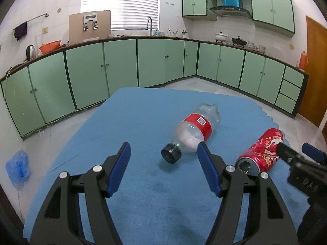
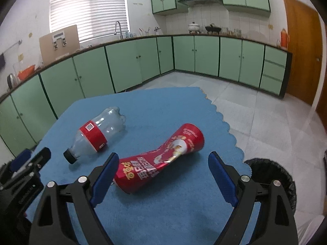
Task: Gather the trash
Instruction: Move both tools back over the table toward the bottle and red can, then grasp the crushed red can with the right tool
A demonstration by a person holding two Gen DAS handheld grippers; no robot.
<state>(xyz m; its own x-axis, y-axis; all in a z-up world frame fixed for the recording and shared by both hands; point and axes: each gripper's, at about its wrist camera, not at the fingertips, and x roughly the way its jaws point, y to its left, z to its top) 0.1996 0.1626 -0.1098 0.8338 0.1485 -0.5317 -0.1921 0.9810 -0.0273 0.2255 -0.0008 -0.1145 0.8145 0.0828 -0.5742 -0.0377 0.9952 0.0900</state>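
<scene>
A dented red can (image 2: pixel 161 159) lies on its side on the blue mat (image 2: pixel 163 106); the plastic bottle (image 2: pixel 96 132) lies left of the can; both the left gripper (image 1: pixel 163 155) and the right gripper (image 2: pixel 163 165) gape empty near the can; a black-lined bin (image 2: pixel 271 175) stands right of the can; green cabinets (image 2: pixel 126 63) line the walls beyond.

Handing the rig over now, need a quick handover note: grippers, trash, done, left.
Left gripper: open, empty, facing the plastic bottle.
Right gripper: open, empty, jaws either side of the dented red can.
Bottle and can both lie on their sides on the blue cloth.
Black-lined bin sits off the cloth's right edge.
Done: nothing collected yet. Left: grasp and bin both.
</scene>
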